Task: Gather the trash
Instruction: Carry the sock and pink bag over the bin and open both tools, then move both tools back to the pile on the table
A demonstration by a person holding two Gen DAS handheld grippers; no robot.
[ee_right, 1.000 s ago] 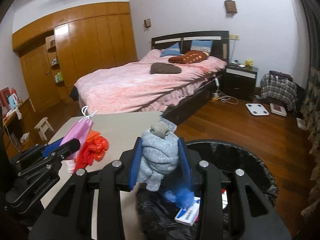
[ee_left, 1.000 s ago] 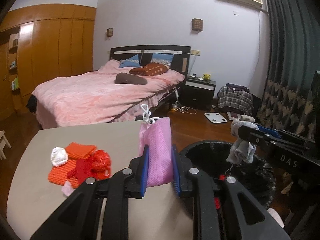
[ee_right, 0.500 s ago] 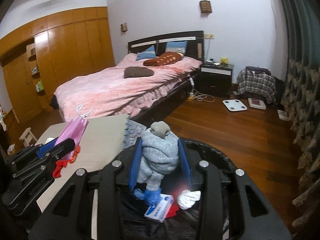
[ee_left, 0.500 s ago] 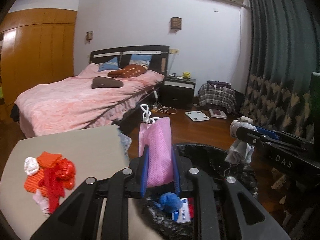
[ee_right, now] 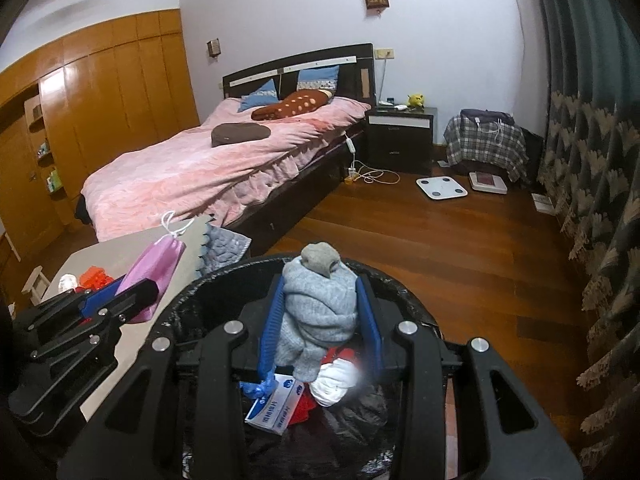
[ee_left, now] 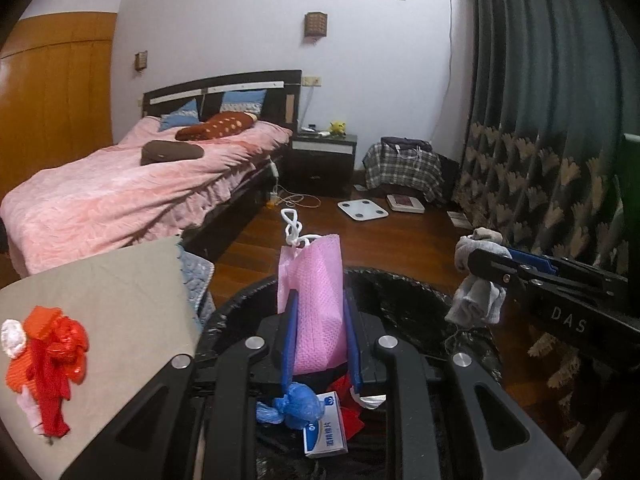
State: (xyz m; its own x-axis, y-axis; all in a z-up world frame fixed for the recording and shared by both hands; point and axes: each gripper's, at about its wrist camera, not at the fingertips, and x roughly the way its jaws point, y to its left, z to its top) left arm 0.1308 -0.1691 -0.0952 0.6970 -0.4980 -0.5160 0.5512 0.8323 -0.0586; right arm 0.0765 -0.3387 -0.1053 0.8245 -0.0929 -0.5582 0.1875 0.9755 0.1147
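1. My left gripper [ee_left: 318, 344] is closed on a pink mask [ee_left: 314, 304], pinched by its lower half between the blue pads, with the white ear loops sticking up at the top. It hangs above the near-left part of the bin [ee_left: 420, 300], just past the desk's right edge.
2. My right gripper [ee_right: 320, 320] is clamped on a balled grey sock [ee_right: 320, 304], with the loose end drooping below the pads. It sits over the middle of the black-lined bin's mouth, judging by the rim that curves around it in the right wrist view.
3. Inside the bin I can see a blue-and-white box [ee_left: 325, 426], a blue wad [ee_left: 298, 402], some red scraps and a white wad.
4. The step in hand, as I judge it, is the drop. Both items look to be inside the rim line, so I should open straight down rather than swing or toss.
5. The sock is heavy and should fall cleanly. The mask is light and may cling to a pad or drift, so I would lower it slightly, open wide, and check that it has left the pads.
6. More remains on the desk [ee_left: 132, 280]: a red and orange heap [ee_left: 52, 344] with a white wad [ee_left: 12, 338] at the left edge, well apart from the bin.
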